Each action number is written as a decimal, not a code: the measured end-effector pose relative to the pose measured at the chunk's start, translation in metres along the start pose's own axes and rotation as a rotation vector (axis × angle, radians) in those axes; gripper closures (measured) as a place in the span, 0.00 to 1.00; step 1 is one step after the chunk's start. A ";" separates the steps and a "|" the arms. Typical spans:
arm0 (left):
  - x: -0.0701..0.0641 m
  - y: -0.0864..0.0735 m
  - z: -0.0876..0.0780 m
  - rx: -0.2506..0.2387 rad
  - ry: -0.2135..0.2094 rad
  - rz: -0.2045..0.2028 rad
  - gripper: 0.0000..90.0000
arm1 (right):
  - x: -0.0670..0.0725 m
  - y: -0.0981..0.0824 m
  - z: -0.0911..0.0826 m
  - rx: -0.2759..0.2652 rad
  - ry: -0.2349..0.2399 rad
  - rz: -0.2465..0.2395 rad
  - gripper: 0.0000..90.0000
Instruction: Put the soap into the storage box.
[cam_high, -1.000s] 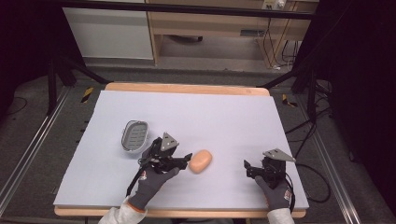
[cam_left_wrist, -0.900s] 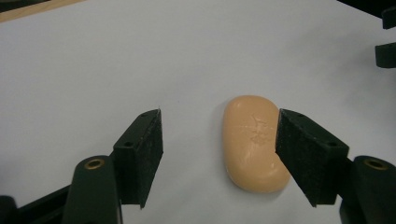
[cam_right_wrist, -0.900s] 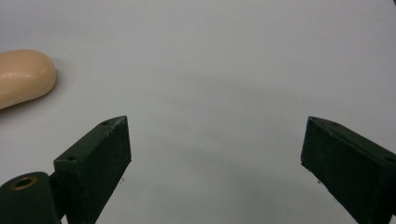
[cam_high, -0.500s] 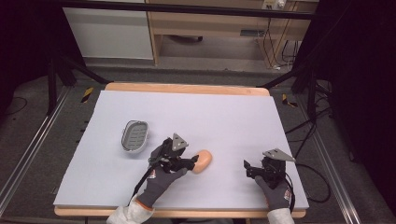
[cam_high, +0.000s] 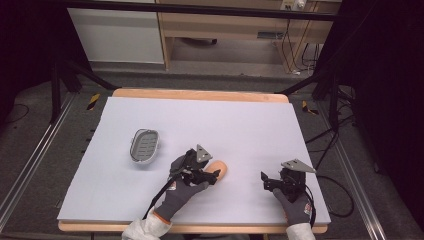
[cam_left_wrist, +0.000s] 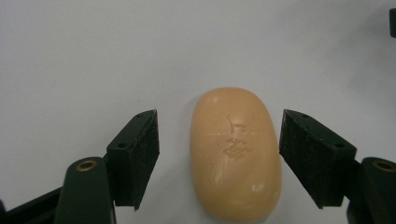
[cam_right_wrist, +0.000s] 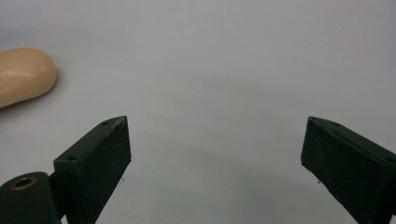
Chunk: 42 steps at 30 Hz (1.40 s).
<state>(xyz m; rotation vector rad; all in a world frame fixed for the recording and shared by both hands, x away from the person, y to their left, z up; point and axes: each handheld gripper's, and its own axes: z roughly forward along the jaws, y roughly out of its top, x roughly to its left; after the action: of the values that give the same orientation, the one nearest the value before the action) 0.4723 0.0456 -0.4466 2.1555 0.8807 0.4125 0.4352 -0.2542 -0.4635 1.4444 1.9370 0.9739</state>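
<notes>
A peach-coloured oval soap bar (cam_high: 221, 168) lies flat on the white table top (cam_high: 200, 120), right of centre near the front. My left gripper (cam_high: 212, 176) reaches it from the left. In the left gripper view the soap bar (cam_left_wrist: 236, 154) sits between the two black pads (cam_left_wrist: 140, 154) with a gap on each side, so my left gripper (cam_left_wrist: 218, 122) is open around it. Its jaws have just been opening. My right gripper (cam_high: 264, 180) rests near the front right, open and holding nothing (cam_right_wrist: 215, 140). The soap bar (cam_right_wrist: 23, 74) shows at that view's left edge.
A grey oval soap dish (cam_high: 144, 146) with a ribbed insert stands on the table to the left of the soap. The table's wooden front edge (cam_high: 200, 228) runs just below both gloved hands. Black frame bars and cables surround the table.
My left gripper has moved right, up to the soap bar, and its jaws now stand wider on either side of it. The right gripper has stayed where it was.
</notes>
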 end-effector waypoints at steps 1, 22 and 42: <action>-0.001 0.000 0.001 0.002 0.001 0.002 0.30 | 0.000 0.000 0.000 0.001 0.000 0.000 0.09; -0.008 -0.003 0.026 0.100 -0.007 0.027 0.26 | 0.000 0.000 0.001 0.012 0.008 0.008 0.09; -0.009 -0.005 0.036 0.136 -0.015 0.027 0.33 | 0.000 0.000 0.002 0.021 0.008 0.002 0.09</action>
<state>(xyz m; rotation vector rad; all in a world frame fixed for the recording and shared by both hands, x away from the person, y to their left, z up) 0.4828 0.0227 -0.4745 2.2936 0.8948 0.3586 0.4368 -0.2536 -0.4652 1.4566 1.9573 0.9647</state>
